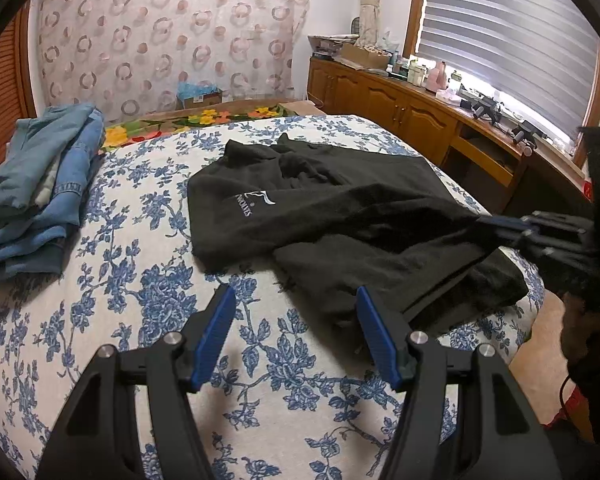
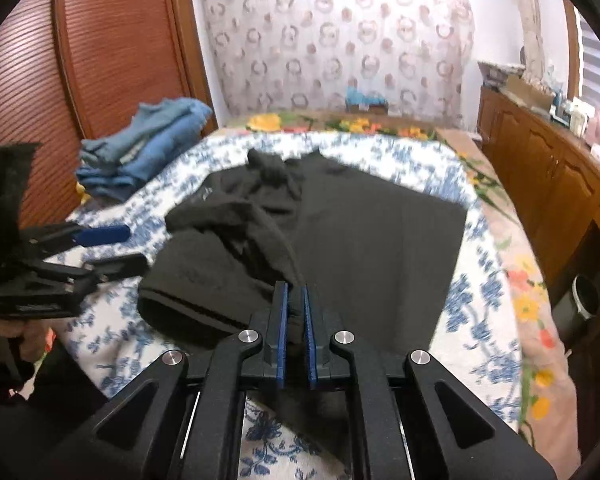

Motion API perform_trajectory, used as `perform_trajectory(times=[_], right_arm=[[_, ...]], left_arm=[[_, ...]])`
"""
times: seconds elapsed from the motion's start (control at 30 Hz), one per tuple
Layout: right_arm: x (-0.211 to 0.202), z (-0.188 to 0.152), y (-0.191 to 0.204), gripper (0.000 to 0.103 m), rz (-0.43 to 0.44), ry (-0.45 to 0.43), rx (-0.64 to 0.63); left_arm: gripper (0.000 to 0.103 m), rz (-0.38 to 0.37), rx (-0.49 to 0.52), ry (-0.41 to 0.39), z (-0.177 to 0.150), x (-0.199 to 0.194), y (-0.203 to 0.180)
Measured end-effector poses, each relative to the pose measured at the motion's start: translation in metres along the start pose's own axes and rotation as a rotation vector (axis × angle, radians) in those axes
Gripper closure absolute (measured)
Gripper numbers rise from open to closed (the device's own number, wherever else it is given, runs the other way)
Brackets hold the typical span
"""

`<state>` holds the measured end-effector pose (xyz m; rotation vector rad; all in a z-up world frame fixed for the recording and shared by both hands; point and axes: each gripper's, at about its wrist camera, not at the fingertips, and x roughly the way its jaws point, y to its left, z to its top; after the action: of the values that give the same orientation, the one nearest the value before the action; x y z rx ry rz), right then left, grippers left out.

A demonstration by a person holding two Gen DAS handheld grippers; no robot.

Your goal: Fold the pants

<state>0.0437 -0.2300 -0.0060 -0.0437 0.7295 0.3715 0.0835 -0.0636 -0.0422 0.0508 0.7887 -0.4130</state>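
floral quilted bedspread (image 1: pixel 140 280) under fuzzy black pants (image 1: pixel 340 208), right tongs (image 2: pixel 295 308) clamped on them, left tongs (image 1: pixel 296 320) apart

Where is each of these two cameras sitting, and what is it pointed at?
Left wrist: on the left gripper, open above the floral bedspread, facing the black pants; the right gripper shows at the right edge.
Right wrist: on the right gripper, shut on the pants' fabric; the left gripper shows at left.
Both show pants, bedspread, folded jeans.
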Motion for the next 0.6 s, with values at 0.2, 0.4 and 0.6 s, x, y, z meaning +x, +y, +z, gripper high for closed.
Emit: perform_trajectory(times=[0.2,0.4,0.6], right_arm=[[-0.03,0.002,-0.006,0.098,-0.019,-0.034,-0.01],[-0.05,-0.012,-0.021,0.098,-0.049,-0.028,0.017],[-0.053,-0.036,-0.036,0.098,-0.066,0.021,0.055]], left_arm=[[0.041,-0.005,0.008,-0.007,0.005,-0.001,-0.006],[0.041,-0.011,0.028,-0.01,0.008,-0.002,-0.014],[0.041,-0.015,0.032,-0.013,0.01,-0.001,-0.019]])
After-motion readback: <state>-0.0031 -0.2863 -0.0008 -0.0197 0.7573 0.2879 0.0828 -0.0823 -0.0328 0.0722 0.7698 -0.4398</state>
